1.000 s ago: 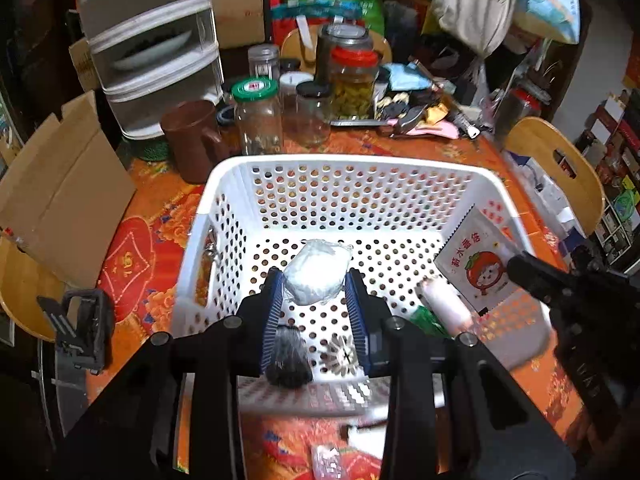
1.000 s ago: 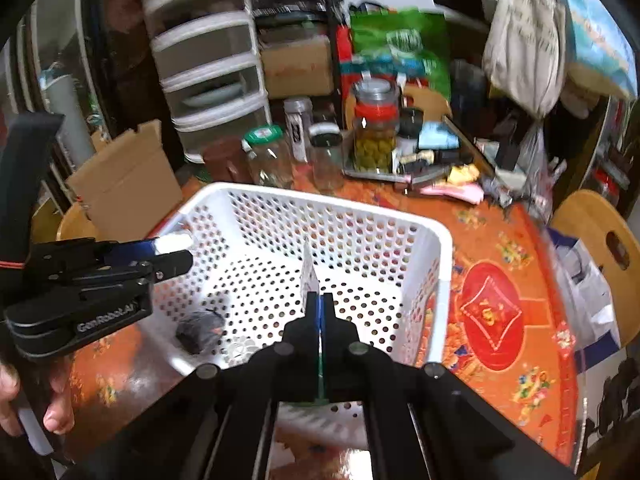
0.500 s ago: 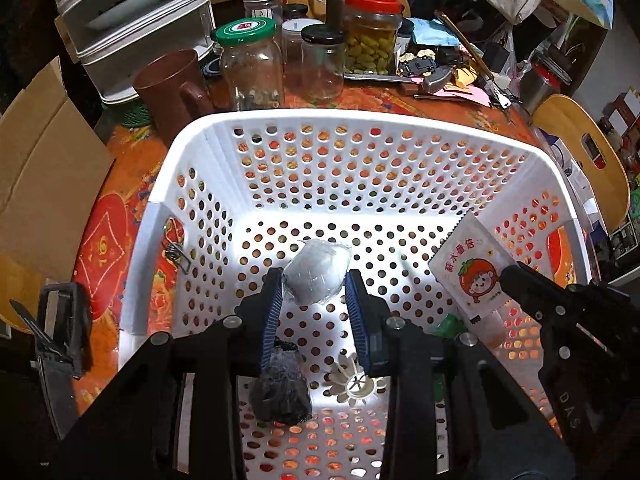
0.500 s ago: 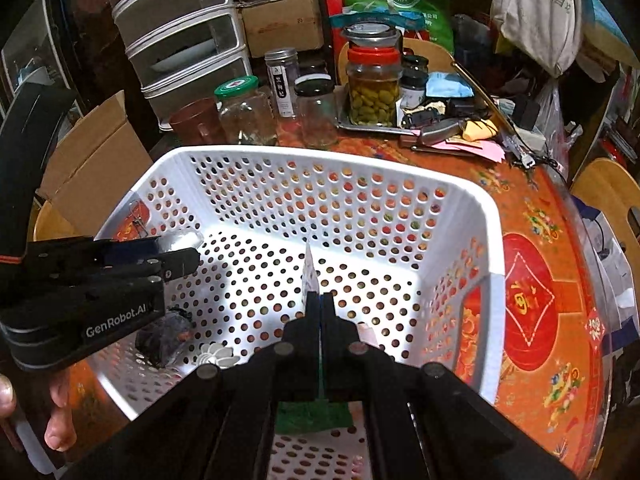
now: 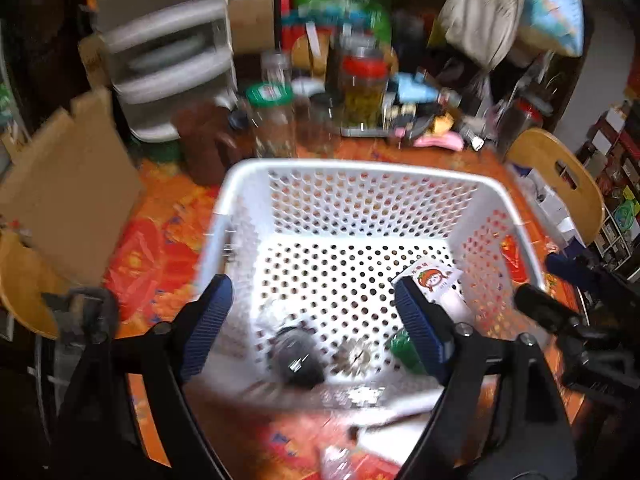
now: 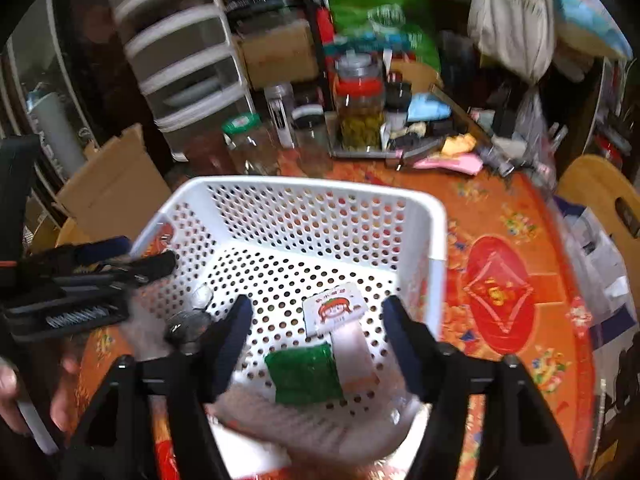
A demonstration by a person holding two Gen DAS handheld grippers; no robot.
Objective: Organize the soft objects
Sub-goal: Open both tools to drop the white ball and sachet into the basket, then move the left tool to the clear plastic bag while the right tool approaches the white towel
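Note:
A white perforated basket (image 5: 352,168) (image 6: 304,186) stands on the orange patterned table. My left gripper (image 5: 312,324) hangs over its near left side, jaws opening, nothing between them. Below it lie a dark fuzzy ball (image 5: 298,360) and a shiny flat piece (image 5: 356,354). My right gripper (image 6: 318,338) is over the near right side, jaws opening and free of everything. Under it on the basket floor lie a white strawberry-print pack (image 6: 334,308), a green pad (image 6: 304,372) and a pale tube (image 6: 354,352). A pale crumpled wad (image 6: 202,296) seems to lie near the dark ball (image 6: 188,326); blur hides detail.
Glass jars (image 5: 272,120) and a brown mug (image 5: 204,140) stand just behind the basket. A cardboard sheet (image 5: 68,192) leans at the left, with plastic drawers (image 5: 164,60) behind. A wooden chair (image 5: 560,184) stands at the right. A person's hand (image 6: 8,396) holds the left gripper.
Both grippers have opened wide and drawn back from the basket. The white wad has left the left jaws. The strawberry pack has dropped from the right jaws and lies flat inside.

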